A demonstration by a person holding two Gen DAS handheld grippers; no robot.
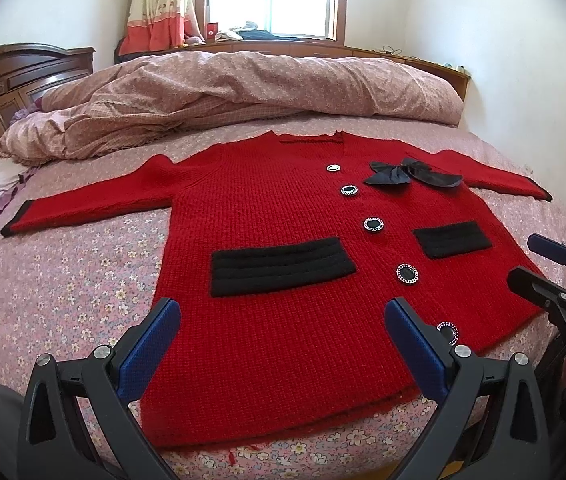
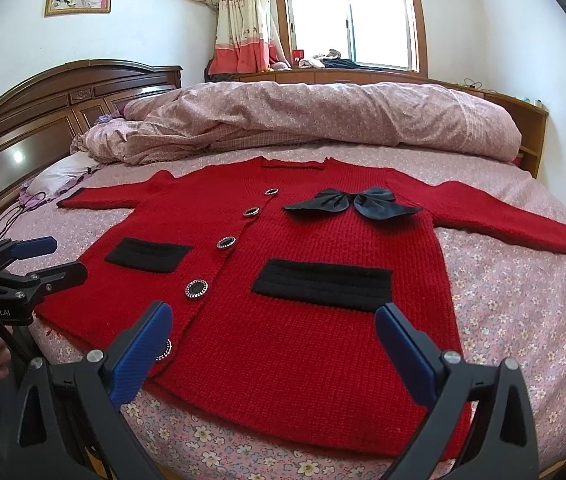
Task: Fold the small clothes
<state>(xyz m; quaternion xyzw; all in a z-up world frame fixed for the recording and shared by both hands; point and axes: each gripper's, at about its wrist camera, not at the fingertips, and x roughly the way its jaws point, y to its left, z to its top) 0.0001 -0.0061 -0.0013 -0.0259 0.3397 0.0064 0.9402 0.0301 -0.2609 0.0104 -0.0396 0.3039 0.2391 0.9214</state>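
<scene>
A red knitted cardigan (image 1: 283, 240) lies spread flat, front up, on the bed (image 1: 63, 288), its hem toward the person and both sleeves stretched out to the sides; nothing is folded yet. It has a row of buttons (image 1: 373, 225) down the middle, two black pockets (image 1: 279, 267) and a black bow (image 1: 411, 174) near the collar. A rumpled quilt (image 1: 243, 84) is piled along the far side of the bed, apart from the collar. The left tongs (image 1: 283, 336) hover over the hem on the left half, spread wide with nothing between them, and the right tongs (image 2: 275, 336) hover the same way over the right half, also wide apart and empty. The likely first step is to bring a sleeve and side panel in toward the button line. To do that well, each pair of tongs should probably pinch the knit at an edge, one near the shoulder and one near the hem on the same side, so the panel travels as a straight strip instead of sagging. Thick knit will likely stretch and drag on the bedsheet, so lifting it slightly clear before carrying it across seems wise. The bow stands proud of the fabric; a fold laid on top may bulge there, and the tongs would best avoid snagging it or the buttons.
</scene>
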